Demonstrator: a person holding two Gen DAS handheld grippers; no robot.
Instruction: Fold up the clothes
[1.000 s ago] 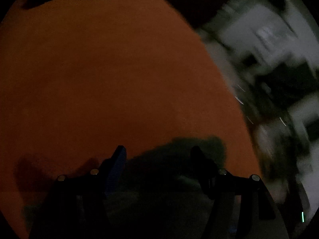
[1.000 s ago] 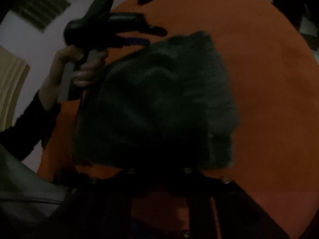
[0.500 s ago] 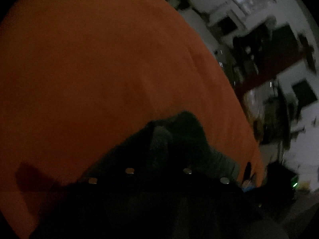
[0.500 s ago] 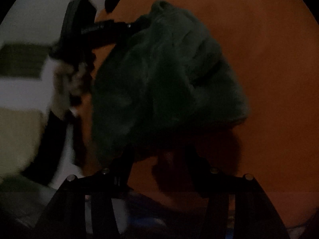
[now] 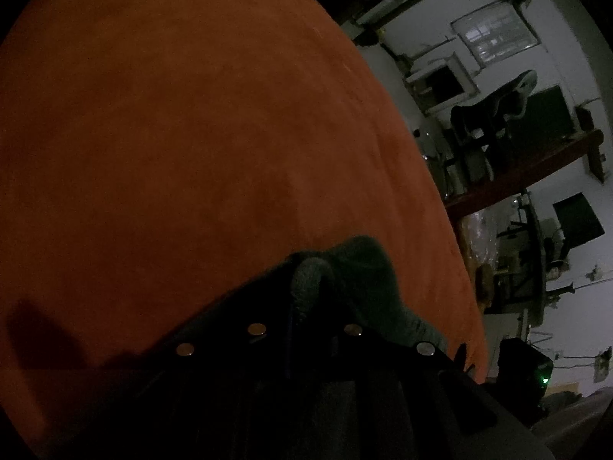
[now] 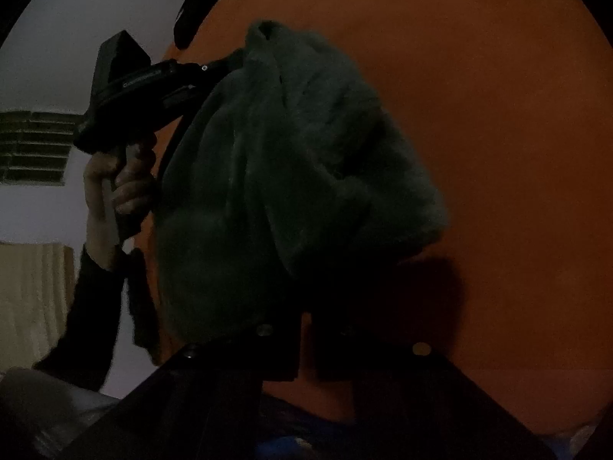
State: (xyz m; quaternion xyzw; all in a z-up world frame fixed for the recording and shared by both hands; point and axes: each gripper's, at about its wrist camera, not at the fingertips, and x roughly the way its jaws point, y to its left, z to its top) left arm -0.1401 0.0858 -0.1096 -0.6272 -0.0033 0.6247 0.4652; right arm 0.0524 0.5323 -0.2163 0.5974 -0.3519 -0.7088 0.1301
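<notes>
A dark green fuzzy garment (image 6: 291, 161) hangs bunched above the orange tabletop (image 6: 498, 115), held at two places. My right gripper (image 6: 304, 329) is shut on its lower edge, the fingers close together in shadow. My left gripper (image 6: 230, 61), held by a hand (image 6: 115, 180), pinches the garment's upper corner. In the left wrist view the left gripper (image 5: 306, 306) is shut, with a fold of the green garment (image 5: 364, 268) sticking out past the fingertips over the orange tabletop (image 5: 172, 115).
The tabletop's right edge (image 5: 452, 207) drops off to a dim room with shelves, a window (image 5: 494, 34) and a dark beam. A dark flat object (image 6: 187, 27) lies at the table's far edge. A dark sleeve (image 6: 95, 306) hangs lower left.
The left gripper went from open to shut on the garment and lifted it. The right gripper, open half a second ago, has shut on the lower edge. The garment went from flat to hanging bunched.
</notes>
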